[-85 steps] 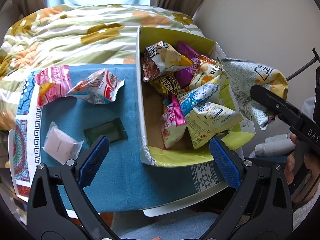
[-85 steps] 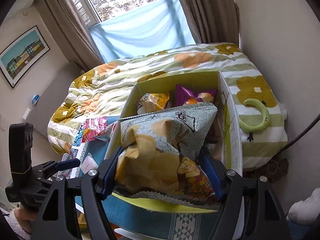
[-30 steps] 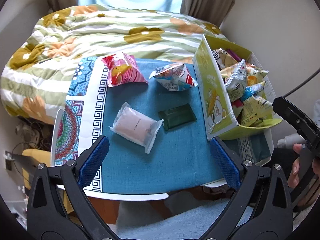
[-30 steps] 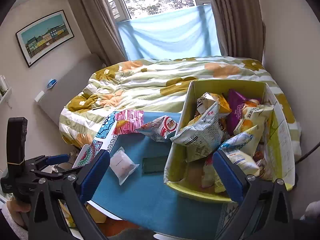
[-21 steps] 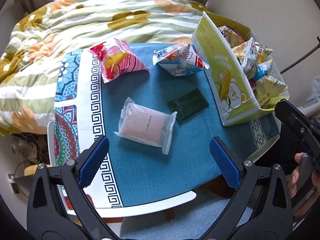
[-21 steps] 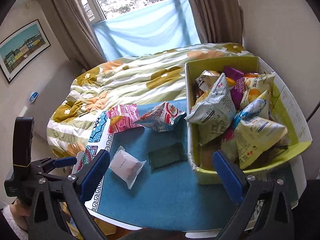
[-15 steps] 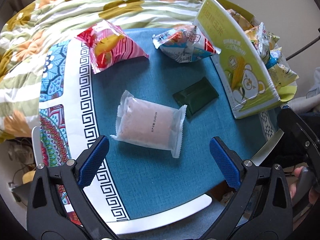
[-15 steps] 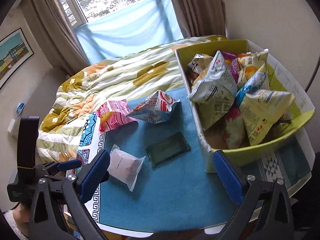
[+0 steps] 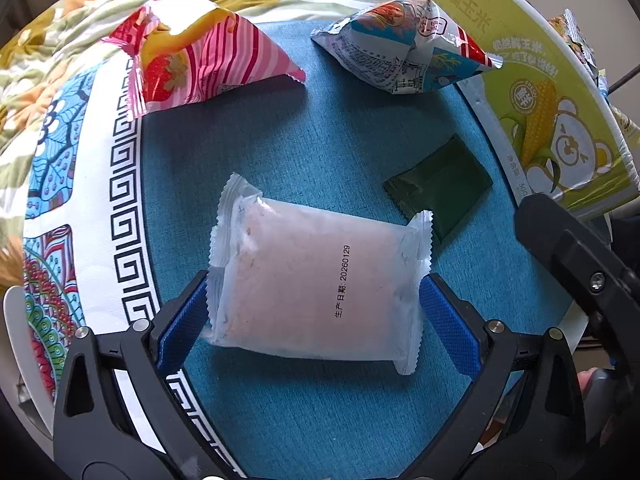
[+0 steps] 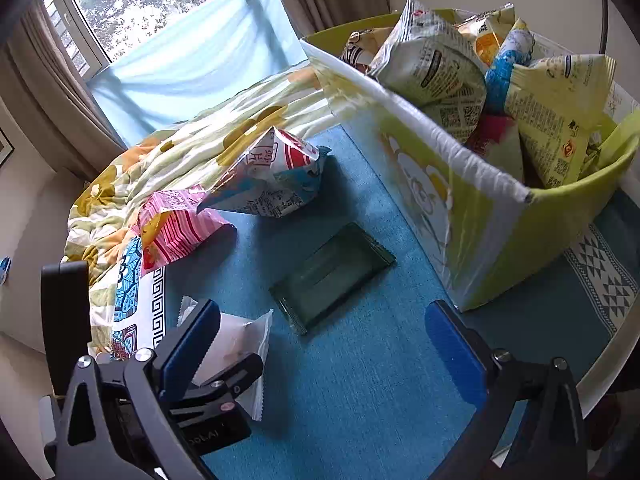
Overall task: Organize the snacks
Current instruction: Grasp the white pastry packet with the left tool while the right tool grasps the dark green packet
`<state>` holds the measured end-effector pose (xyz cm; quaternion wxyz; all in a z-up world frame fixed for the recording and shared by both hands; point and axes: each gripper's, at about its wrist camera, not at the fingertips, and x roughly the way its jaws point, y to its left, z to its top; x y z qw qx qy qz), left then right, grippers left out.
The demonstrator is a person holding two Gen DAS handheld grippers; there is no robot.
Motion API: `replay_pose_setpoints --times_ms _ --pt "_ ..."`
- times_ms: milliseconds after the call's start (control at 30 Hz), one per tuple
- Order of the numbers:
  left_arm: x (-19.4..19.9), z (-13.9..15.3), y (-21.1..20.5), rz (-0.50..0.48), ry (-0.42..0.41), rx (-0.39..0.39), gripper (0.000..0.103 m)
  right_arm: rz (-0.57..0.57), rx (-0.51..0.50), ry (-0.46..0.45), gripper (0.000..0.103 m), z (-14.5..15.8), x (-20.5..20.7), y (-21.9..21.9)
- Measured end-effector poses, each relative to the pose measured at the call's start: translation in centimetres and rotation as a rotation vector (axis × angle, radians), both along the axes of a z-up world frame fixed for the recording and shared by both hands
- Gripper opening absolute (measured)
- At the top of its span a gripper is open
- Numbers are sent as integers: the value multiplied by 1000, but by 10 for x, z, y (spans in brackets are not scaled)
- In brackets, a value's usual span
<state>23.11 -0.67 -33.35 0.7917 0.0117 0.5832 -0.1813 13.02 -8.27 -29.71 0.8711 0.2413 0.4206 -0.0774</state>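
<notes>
Snacks lie scattered on my desk, and the one in play is the pale pink pouch, flat on the blue cloth at the centre of the left wrist view. My left tool sits spread around it, one blue pad at the pouch's 9 o'clock edge and the other at its 3 o'clock edge; whether the pads actually press the wrapper I cannot tell. A printed date line runs across the pouch's face, legible only in this view.

From the pouch, a dark green flat packet lies at 1 o'clock, its corner just under the pouch's crimped end. A pink striped bag rests at 11 o'clock, and a white, blue and red bag at 1 o'clock, farther back. The green snack box stands at 2 o'clock, showing only its bear-and-corn side wall here.

My right wrist view looks over that wall and shows the box heaped with bags, which the left view barely catches. It also shows the pouch half hidden behind the left tool, at 8 o'clock. My right tool hangs wide apart above the cloth, holding nothing. A floral quilt lies beyond the desk at 11 o'clock.
</notes>
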Motion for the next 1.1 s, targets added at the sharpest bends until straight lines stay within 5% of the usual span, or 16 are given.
replay_pose_setpoints --times_ms 300,533,1100 --pt "-2 -6 -18 -67 -73 52 101 -51 38 33 102 -30 10 2" --pt "2 2 -16 -98 -94 49 82 -54 35 62 101 -44 28 11" --pt "10 8 15 -102 -37 8 72 -65 -62 223 89 -43 74 11"
